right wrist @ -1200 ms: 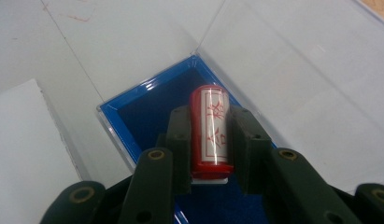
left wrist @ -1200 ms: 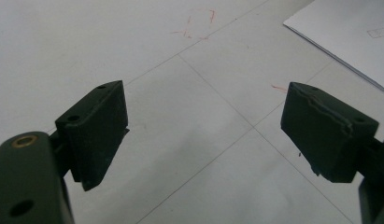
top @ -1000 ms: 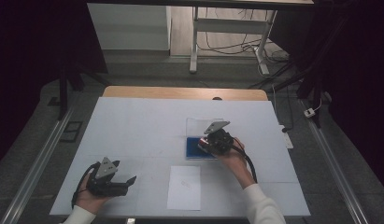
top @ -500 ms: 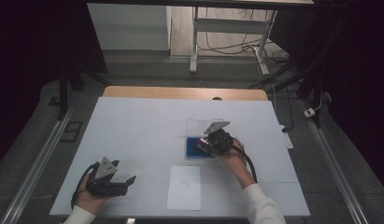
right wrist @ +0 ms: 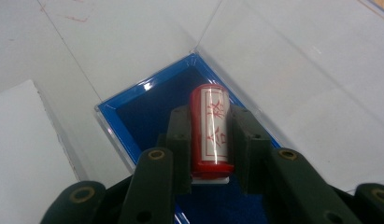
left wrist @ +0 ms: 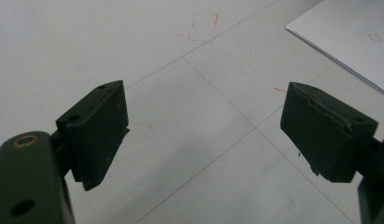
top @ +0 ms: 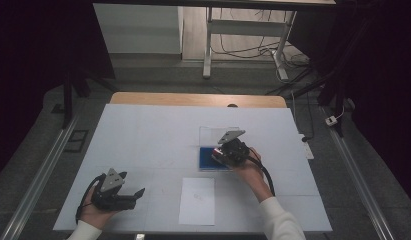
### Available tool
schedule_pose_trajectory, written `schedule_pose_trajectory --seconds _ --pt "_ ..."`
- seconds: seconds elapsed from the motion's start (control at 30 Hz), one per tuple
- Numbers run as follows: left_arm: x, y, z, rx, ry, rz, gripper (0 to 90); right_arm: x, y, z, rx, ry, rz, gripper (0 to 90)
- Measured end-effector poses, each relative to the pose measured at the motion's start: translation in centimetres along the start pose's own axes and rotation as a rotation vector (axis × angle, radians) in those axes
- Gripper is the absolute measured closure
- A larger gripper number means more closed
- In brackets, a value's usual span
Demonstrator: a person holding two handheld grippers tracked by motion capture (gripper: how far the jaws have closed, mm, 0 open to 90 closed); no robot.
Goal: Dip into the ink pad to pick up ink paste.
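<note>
It looked like a lab set up for recording, not a home or shop. A plain white table [top: 143,135] stood alone in a dim room with dark curtains to the left and right. Metal rails [top: 38,170] ran along the floor on both sides of it. At the far end, loose cables [top: 243,50] lay on the floor around the legs of a metal stand [top: 209,40].
</note>
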State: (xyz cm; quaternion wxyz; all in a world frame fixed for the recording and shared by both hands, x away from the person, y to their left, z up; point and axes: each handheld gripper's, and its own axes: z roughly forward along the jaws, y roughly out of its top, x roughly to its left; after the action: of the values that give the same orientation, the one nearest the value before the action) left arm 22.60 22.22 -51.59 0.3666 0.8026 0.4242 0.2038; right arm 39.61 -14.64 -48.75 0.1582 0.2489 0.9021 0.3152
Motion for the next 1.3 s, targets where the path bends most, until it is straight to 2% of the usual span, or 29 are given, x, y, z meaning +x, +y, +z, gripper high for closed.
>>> schedule_pose_trajectory --seconds 0.37,0.57,0.67,0.73,1.03,1.3 --pt "0.1 0.0 -0.1 -0.003 0.004 -0.002 15.7 -0.1 0.0 -0.1 0.002 0.005 0.001 70.4" --pt "0.3 -0.1 -0.2 -0.006 0.005 -0.005 15.7 -0.7 0.0 -0.5 -0.027 0.024 0.023 70.0" --pt "0.3 -0.1 -0.1 -0.004 0.003 -0.003 15.7 -1.0 -0.1 -0.9 -0.065 0.015 0.049 70.0" --pt "0.3 -0.1 -0.1 -0.005 0.004 -0.004 15.6 -1.2 -0.1 -1.2 -0.093 0.029 0.063 70.0" --pt "0.3 -0.1 0.0 -0.002 0.005 0.000 15.6 -1.0 0.0 -1.9 -0.112 0.032 0.051 70.0" --pt "0.3 -0.1 0.1 0.000 0.005 0.002 15.7 -1.1 0.1 -2.7 -0.139 0.029 0.059 70.0"
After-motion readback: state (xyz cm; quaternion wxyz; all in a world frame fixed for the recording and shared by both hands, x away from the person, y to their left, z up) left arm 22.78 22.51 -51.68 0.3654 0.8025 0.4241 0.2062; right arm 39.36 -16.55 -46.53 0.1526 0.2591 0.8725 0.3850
